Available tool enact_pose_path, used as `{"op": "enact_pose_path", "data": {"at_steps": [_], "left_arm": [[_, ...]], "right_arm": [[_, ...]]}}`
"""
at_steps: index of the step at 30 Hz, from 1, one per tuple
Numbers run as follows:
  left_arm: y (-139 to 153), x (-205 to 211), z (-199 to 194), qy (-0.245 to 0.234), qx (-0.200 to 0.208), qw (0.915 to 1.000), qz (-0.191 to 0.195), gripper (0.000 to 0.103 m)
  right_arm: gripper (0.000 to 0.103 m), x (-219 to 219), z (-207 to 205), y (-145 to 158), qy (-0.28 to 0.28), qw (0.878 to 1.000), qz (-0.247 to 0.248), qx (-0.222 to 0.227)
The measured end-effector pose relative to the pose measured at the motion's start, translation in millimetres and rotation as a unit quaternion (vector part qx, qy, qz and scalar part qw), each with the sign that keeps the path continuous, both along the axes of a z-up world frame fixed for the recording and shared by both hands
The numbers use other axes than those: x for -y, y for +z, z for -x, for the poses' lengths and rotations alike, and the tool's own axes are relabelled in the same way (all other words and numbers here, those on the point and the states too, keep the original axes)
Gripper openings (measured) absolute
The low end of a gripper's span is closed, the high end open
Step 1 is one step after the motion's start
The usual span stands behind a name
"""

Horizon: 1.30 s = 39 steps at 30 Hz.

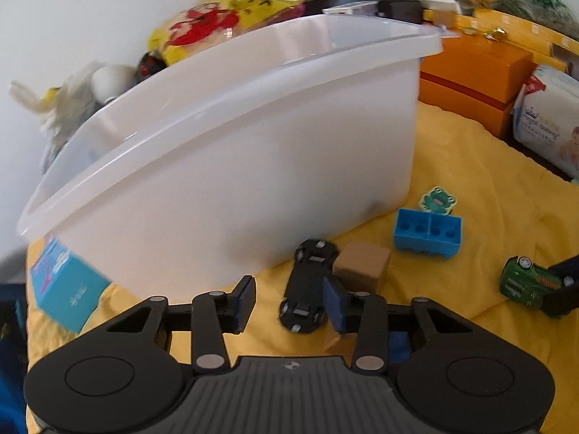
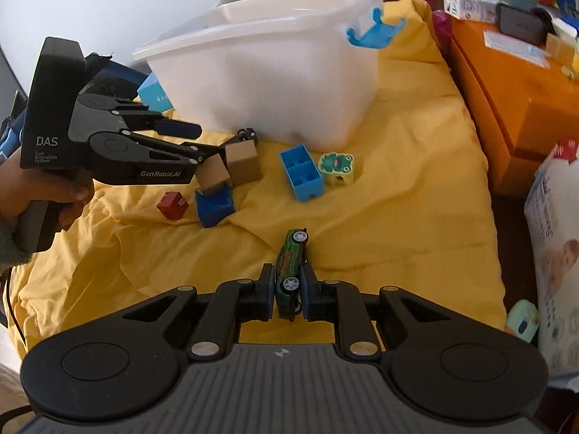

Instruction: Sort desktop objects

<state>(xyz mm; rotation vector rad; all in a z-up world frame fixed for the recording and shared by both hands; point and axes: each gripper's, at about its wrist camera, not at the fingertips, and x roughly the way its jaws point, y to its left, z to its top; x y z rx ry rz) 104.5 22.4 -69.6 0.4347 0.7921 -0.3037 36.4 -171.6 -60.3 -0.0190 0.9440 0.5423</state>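
Observation:
My right gripper (image 2: pixel 287 278) is shut on a green toy car (image 2: pixel 289 271), held on its side just above the yellow cloth (image 2: pixel 398 217). The same green car (image 1: pixel 524 285) shows at the right edge of the left wrist view. An upturned black toy car (image 1: pixel 307 289) lies between the fingers of my left gripper (image 1: pixel 289 285). The right pad (image 1: pixel 334 307) is against the car, but a gap remains at the left pad (image 1: pixel 246 303), so this gripper is open. A brown cube (image 1: pixel 363 266) sits just behind the black car. The white plastic bin (image 1: pixel 253 144) stands beyond.
On the cloth lie a blue brick (image 2: pixel 300 173), a frog block (image 2: pixel 336 168), two brown cubes (image 2: pixel 242 161), a red block (image 2: pixel 173 205) and a blue block (image 2: pixel 215 208). A teal box (image 1: pixel 65 285) leans beside the bin. An orange box (image 2: pixel 506 108) and a wipes pack (image 2: pixel 557 253) bound the right.

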Motion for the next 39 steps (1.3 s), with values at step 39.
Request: {"op": "enact_pose_path", "data": {"at_steps": [39], "left_arm": [[-9.0, -47.3, 123.8, 0.113, -0.080, 0.9654, 0.221, 0.040]], "right_arm": [[0.028, 18.3, -0.4, -7.9, -0.069, 0.989, -0.122, -0.056]]}}
